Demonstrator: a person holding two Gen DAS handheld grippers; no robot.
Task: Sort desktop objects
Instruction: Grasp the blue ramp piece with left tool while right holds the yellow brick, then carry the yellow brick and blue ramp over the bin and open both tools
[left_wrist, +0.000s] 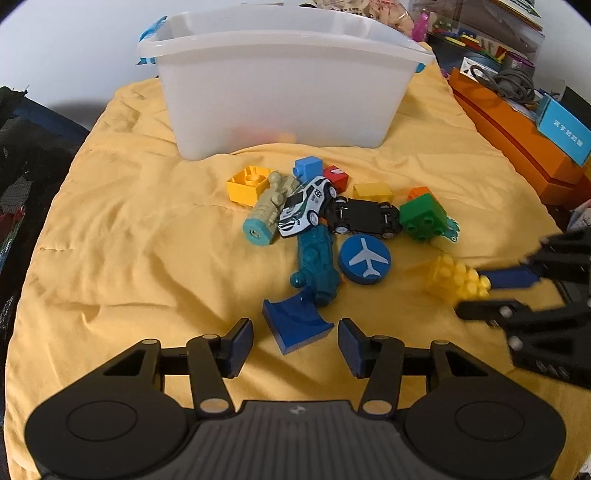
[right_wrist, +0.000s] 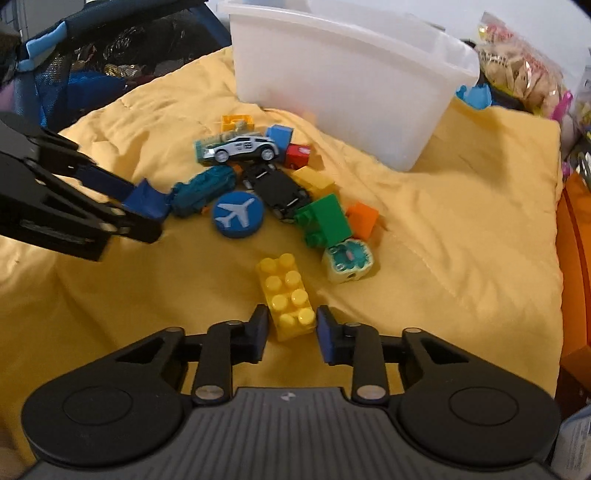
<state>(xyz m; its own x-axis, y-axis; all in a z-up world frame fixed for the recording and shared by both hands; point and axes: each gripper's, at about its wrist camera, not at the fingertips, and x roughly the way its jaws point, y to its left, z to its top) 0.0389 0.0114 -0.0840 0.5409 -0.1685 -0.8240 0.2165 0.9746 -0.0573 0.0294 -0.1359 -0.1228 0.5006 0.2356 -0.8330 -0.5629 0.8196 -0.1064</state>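
Note:
A pile of toys lies on the yellow cloth (left_wrist: 129, 221) in front of a white plastic bin (left_wrist: 280, 85). My left gripper (left_wrist: 295, 343) is open, its pads on either side of a blue curved block (left_wrist: 295, 325) without pressing it. In the right wrist view that block (right_wrist: 147, 199) sits between the left gripper's (right_wrist: 144, 210) fingers. My right gripper (right_wrist: 292, 325) is shut on the near end of a yellow studded brick (right_wrist: 286, 291). The left wrist view shows this brick (left_wrist: 454, 280) at the right, inside the right gripper (left_wrist: 469, 291).
The pile holds a white toy car (left_wrist: 308, 206), a black car chassis (left_wrist: 364, 218), a blue aeroplane disc (left_wrist: 364, 260), a teal train (left_wrist: 317, 266), a green brick (left_wrist: 423, 218) and other bricks. Orange boxes (left_wrist: 517, 133) line the right edge. Dark bags (right_wrist: 92, 74) sit at the left.

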